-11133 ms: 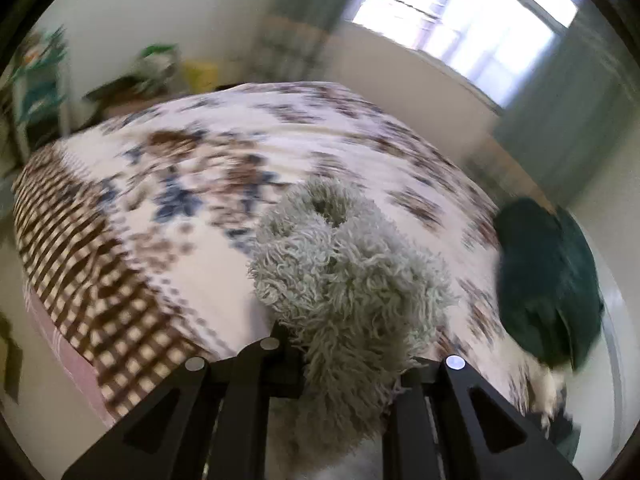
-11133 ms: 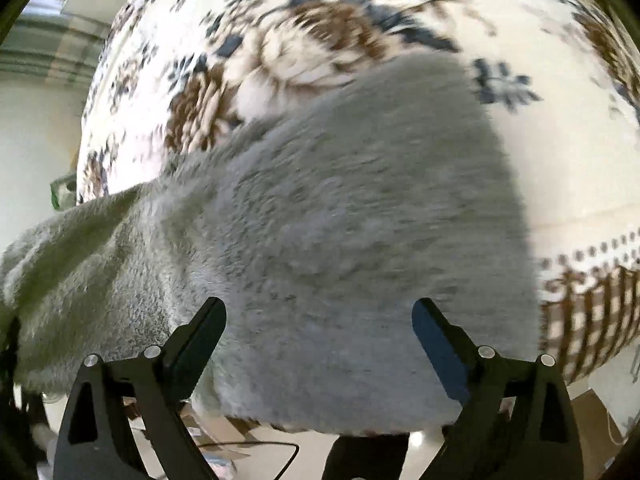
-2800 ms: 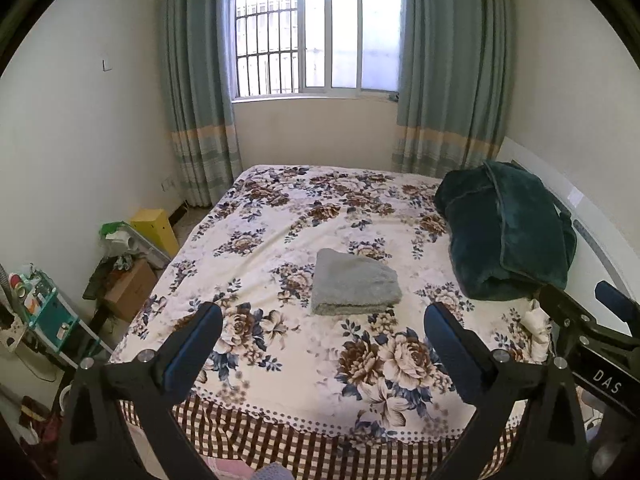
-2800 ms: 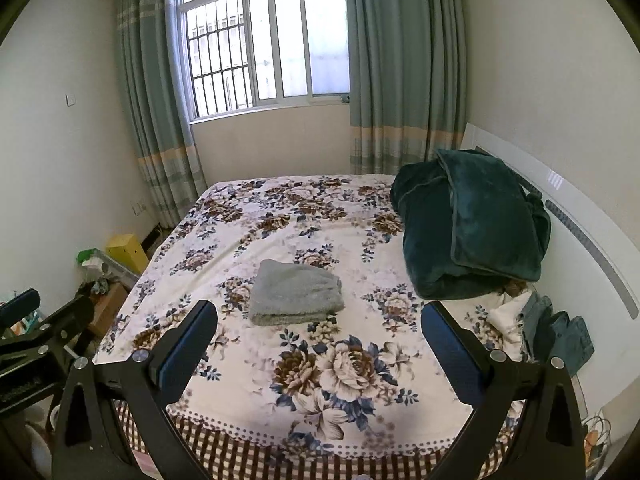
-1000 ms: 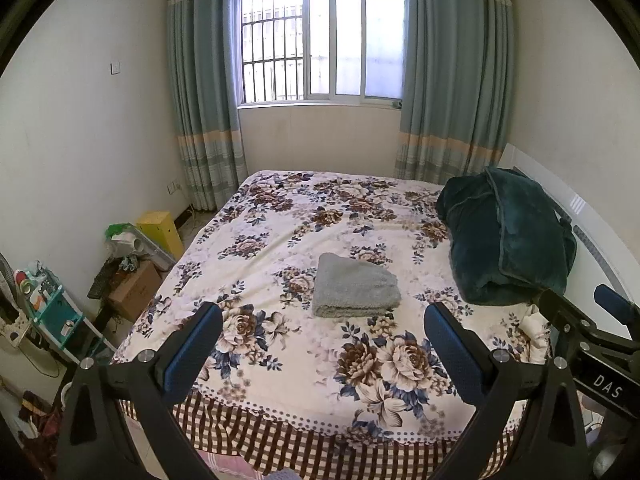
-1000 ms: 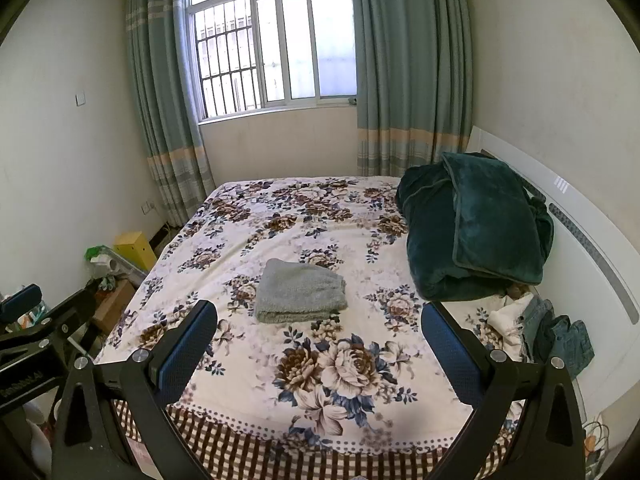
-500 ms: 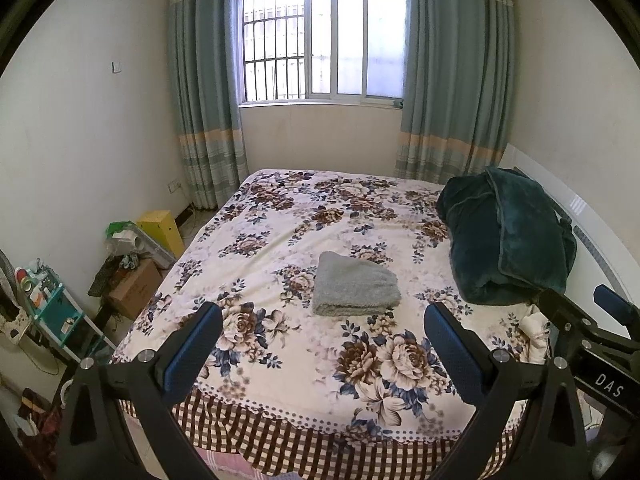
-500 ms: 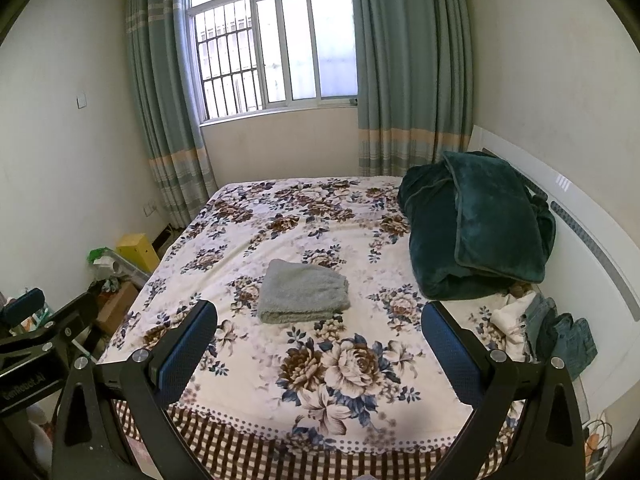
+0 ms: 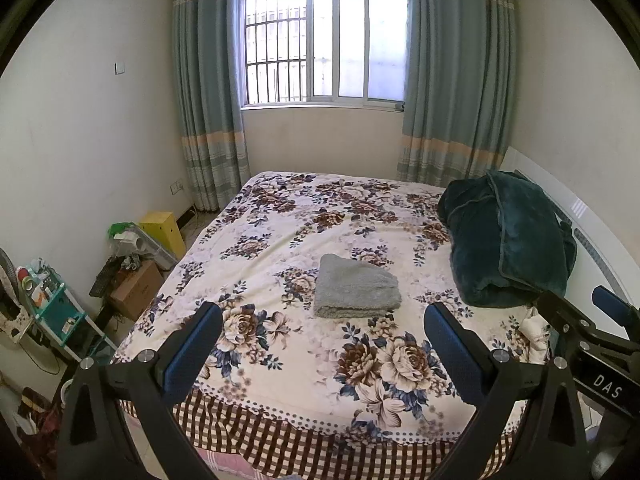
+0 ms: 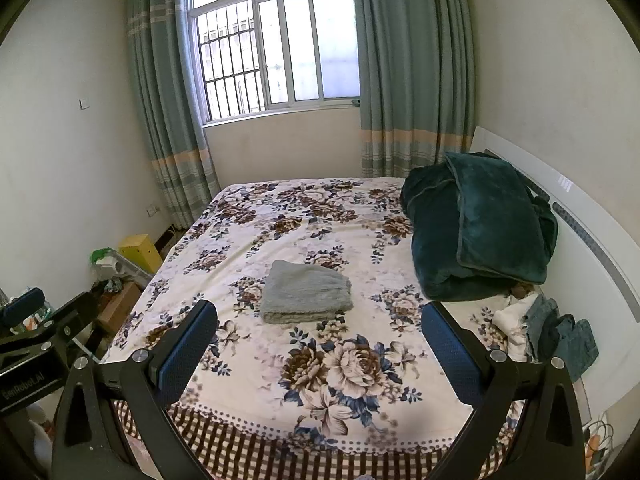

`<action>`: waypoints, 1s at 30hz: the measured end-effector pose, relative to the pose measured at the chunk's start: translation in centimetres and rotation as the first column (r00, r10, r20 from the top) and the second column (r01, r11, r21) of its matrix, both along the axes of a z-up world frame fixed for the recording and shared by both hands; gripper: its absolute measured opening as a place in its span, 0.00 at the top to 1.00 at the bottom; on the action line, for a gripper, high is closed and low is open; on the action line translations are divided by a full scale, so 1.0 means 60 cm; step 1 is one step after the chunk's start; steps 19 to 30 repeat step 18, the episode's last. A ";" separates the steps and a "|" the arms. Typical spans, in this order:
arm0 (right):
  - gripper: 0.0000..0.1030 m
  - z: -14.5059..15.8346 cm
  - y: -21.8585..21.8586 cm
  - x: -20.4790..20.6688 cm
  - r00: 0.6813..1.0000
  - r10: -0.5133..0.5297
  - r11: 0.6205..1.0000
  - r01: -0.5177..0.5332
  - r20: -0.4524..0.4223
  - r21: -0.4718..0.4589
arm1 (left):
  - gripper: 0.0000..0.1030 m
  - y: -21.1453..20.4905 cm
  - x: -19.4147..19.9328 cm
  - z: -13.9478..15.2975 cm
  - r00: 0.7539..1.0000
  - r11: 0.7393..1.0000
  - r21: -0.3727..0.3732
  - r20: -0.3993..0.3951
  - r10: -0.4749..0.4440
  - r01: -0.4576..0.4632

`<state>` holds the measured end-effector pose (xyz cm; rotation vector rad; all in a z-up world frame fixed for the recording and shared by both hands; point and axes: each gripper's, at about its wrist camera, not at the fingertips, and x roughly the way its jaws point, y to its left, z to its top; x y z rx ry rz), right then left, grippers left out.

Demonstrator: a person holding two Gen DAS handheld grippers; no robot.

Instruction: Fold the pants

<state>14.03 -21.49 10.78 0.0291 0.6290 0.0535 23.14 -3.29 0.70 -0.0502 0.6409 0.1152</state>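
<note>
Both sets of jaws stand wide apart with nothing between them: the left gripper (image 9: pixel 320 336) and the right gripper (image 10: pixel 318 332) are held back from the foot of the bed, side by side, each one's frame showing at the edge of the other's view. That stance suits hands that have no work in progress, since neither is near the cloth.

Between the blue pads (image 9: pixel 191 354), further off, lie the grey fleece pants (image 9: pixel 355 287), folded into a compact, roughly square stack near the middle of the floral bedspread (image 9: pixel 280 364). The layers sit one on another with edges fairly even, so the folding looks complete; whether a cuff pokes out on the far side I cannot make out at this range.

A dark green blanket (image 10: pixel 480 224) is heaped against the white headboard (image 10: pixel 592 248), well apart from the pants, probably pushed there to leave flat room for folding.
</note>
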 end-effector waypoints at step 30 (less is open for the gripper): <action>0.00 -0.001 0.021 0.000 1.000 -0.004 1.000 0.004 0.006 0.014 | 0.00 -0.002 -0.002 0.001 1.000 1.000 -0.006 0.004 0.006 -0.006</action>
